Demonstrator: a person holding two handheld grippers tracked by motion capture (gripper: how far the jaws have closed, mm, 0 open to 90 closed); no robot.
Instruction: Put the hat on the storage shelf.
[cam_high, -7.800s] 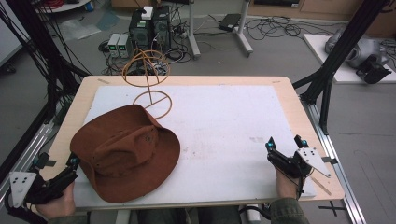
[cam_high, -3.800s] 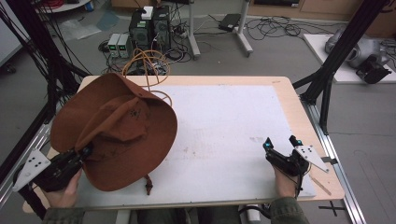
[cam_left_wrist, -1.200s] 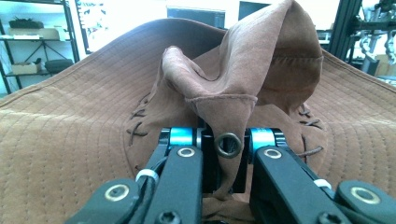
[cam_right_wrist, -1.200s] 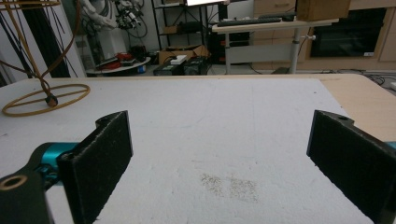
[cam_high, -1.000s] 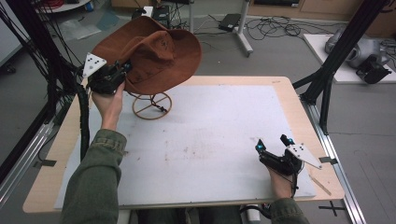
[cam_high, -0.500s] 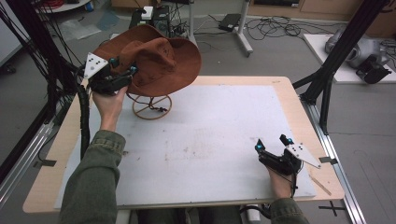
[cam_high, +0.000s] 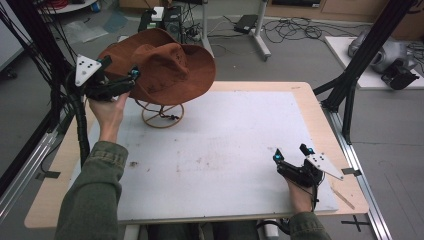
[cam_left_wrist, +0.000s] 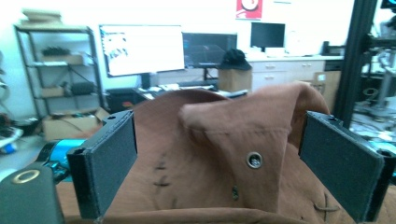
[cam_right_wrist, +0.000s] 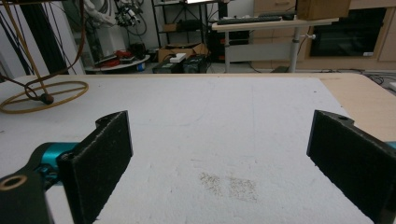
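The person's left forearm, in an olive sleeve (cam_high: 95, 200), reaches up from the near left corner of the table (cam_high: 320, 107), wrist bent back, and holds the left gripper (cam_high: 131, 80) raised above the far left part of the board, pointing level toward the brown hat (cam_high: 167, 67). The hat sits on top of the wire hat stand (cam_high: 162, 114), its brim tilted, directly in front of the tongs. In the left gripper view the two black pads (cam_left_wrist: 109, 165) stand wide apart, having just been opening; the hat's crown (cam_left_wrist: 224, 154) and brim lie between and beyond them, and neither pad presses on the felt. A metal eyelet (cam_left_wrist: 254, 159) shows on the crown between the jaws, nearer the right-hand pad.

The right hand (cam_high: 299, 192) rests low at the near right of the white board (cam_high: 225, 150), holding the right gripper (cam_high: 291, 154) close to the surface and aimed across the table. Its tongs are spread wide with nothing between them; in the right gripper view bare white board (cam_right_wrist: 224, 135) lies ahead, with a faint speckled stain (cam_right_wrist: 229, 184) just in front of the jaws.

The stand's upper part is hidden under the hat; only its ring base and a bit of wire show. In the right gripper view the ring base (cam_right_wrist: 44, 95) lies far off to the left of the jaws, its upright cut off by the top edge. The hat's lower brim is cut off at the bottom of the left gripper view.
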